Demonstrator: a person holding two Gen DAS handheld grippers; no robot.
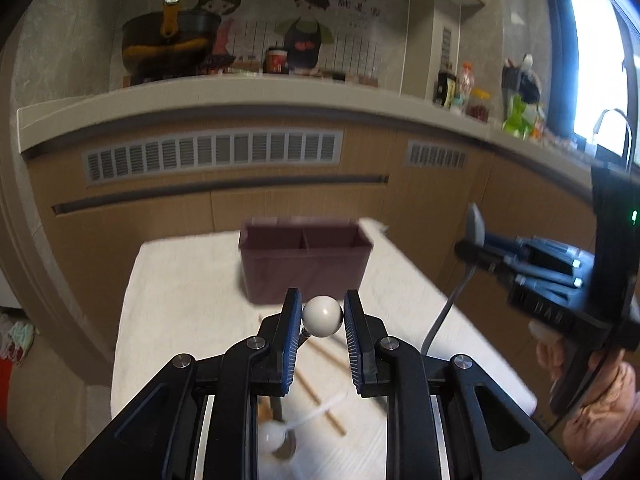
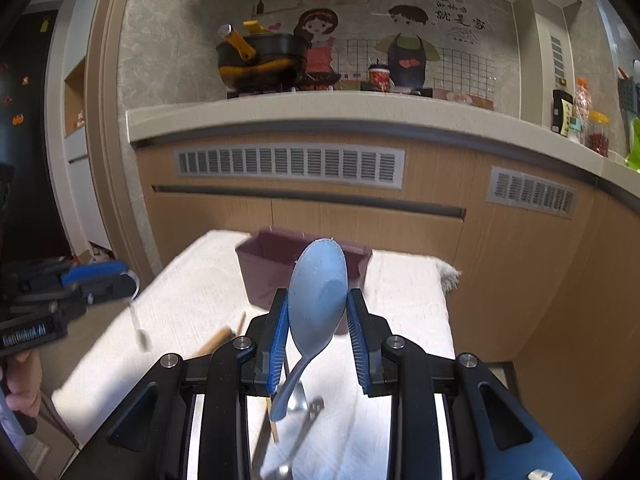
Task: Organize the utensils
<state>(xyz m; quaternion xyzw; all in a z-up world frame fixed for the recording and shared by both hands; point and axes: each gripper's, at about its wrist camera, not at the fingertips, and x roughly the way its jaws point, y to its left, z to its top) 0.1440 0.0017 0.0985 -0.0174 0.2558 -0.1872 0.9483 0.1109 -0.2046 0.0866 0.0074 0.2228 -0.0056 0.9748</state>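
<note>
My left gripper is shut on the white ball end of a utensil and holds it above the white cloth. My right gripper is shut on a light blue rice spoon, bowl up, handle hanging down. It also shows at the right of the left wrist view. A mauve two-compartment utensil box stands on the cloth just beyond both grippers; it also shows in the right wrist view. Wooden chopsticks lie below the left gripper.
A metal fork and spoon lie on the cloth under the right gripper, with a wooden handle to the left. Wooden kitchen cabinets and a countertop with a pot stand behind the small table.
</note>
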